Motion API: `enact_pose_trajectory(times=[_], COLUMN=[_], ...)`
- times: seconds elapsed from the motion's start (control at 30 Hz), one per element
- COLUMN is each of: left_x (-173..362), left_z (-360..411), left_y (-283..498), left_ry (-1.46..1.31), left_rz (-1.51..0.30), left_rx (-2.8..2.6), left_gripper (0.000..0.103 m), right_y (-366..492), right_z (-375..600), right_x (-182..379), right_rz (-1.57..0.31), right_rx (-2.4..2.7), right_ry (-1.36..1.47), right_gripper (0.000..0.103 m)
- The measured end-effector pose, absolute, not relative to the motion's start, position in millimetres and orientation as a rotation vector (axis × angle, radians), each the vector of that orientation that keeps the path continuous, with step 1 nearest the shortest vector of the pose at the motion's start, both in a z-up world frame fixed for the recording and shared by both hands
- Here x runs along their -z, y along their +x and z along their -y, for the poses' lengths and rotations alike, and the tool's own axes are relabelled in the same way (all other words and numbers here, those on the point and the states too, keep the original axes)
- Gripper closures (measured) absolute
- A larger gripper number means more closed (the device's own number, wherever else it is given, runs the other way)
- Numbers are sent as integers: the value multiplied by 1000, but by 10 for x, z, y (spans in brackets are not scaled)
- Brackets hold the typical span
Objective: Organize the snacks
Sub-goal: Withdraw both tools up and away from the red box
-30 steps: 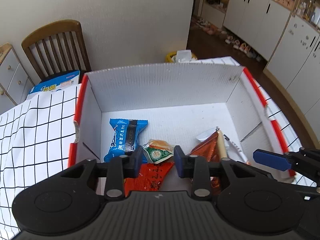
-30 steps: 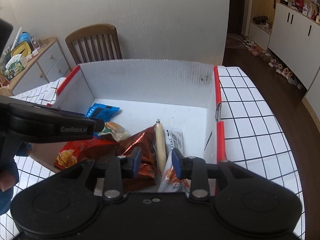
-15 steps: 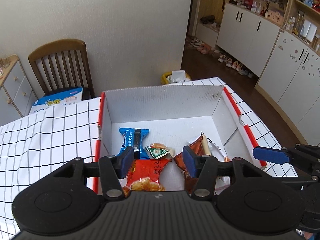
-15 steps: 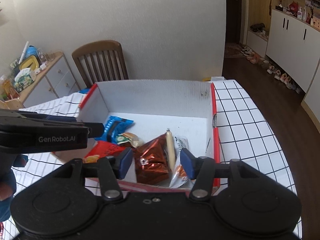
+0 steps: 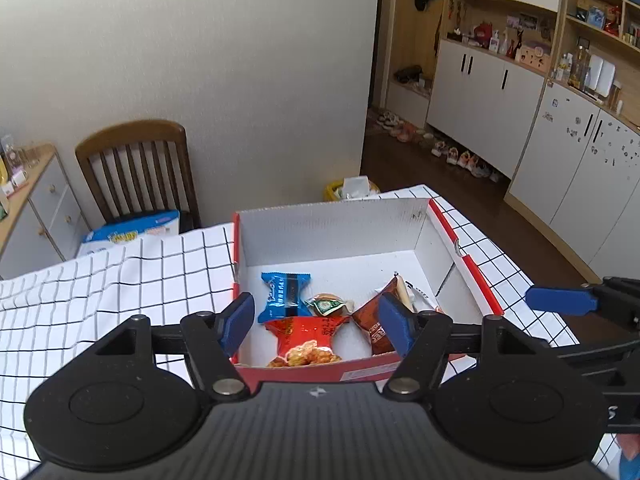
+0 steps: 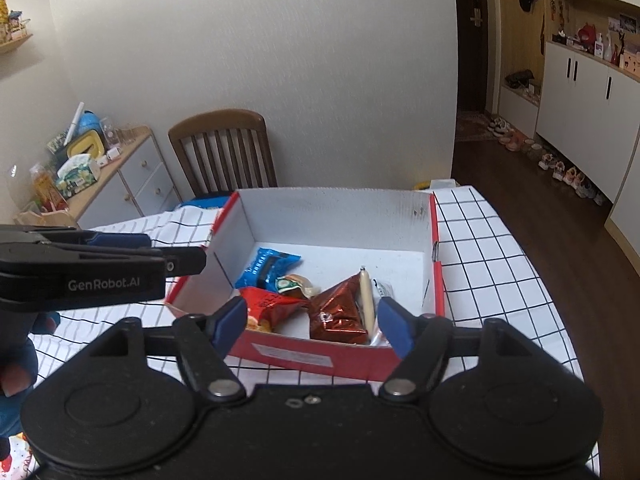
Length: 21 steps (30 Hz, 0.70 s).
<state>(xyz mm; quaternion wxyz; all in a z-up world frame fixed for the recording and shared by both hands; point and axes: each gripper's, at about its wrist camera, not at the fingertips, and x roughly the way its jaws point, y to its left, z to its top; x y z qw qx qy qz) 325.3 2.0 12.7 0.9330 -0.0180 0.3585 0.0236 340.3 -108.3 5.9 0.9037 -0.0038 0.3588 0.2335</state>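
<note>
The checked surface (image 5: pixel 100 300) fills the lower frame; at its centre sits the red-and-white box (image 5: pixel 332 224) holding the snacks: red packet (image 5: pixel 306 336), brown packet (image 5: pixel 374 318), blue packet (image 5: pixel 285 290). Left tool (image 5: pixel 316 324) and right tool (image 6: pixel 310 322) are both opening, nothing between them

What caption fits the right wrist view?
Right gripper, fingers opening and empty, above a red-and-white box of snacks.
</note>
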Motion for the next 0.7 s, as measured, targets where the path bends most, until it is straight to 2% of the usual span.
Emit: enact_pose_trajectory(times=[0.2, 0.33, 0.43, 0.53, 0.7], left_x=[-218, -267, -289, -296, -286], left_z=[-79, -107, -126, -155, -195], left_y=[3016, 2833, 2705, 2551, 2311], left_ry=[-62, -66, -70, -68, -56], left_rz=[-716, -702, -695, -677, -648], left_rx=[-24, -11, -2, 1, 6], left_gripper=[35, 35, 35, 27, 25], right_y=[3157, 3010, 2899, 2783, 2574], right_z=[1099, 1125, 1147, 1159, 1162], right_x=[-198, -265, -314, -352, -355], right_rz=[-700, -677, -663, -644, -626], right_rx=[-491, -494, -502, -507, -519], right_ry=[-13, 2, 18, 19, 10], right_gripper=[21, 12, 9, 7, 7])
